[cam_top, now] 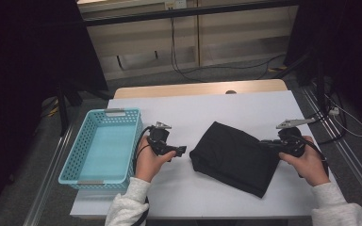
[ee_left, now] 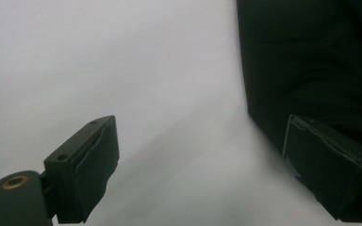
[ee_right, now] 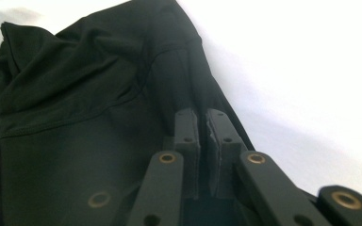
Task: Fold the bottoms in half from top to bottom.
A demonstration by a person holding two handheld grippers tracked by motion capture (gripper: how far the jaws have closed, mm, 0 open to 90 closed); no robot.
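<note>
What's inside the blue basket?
The blue basket looks empty: bare floor in the high view. Its near wall hides a strip of the floor, so nothing can be said about that part.

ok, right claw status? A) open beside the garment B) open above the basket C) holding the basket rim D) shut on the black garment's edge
D: in the right gripper view the right claw has its jaws pressed together on a pinched fold of the black garment, far from the blue basket.

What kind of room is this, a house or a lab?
Probably a lab or workshop, not a house. A person works at a plain white table with handheld grippers, cables trail across the grey floor, and metal rails run alongside the table.
</note>
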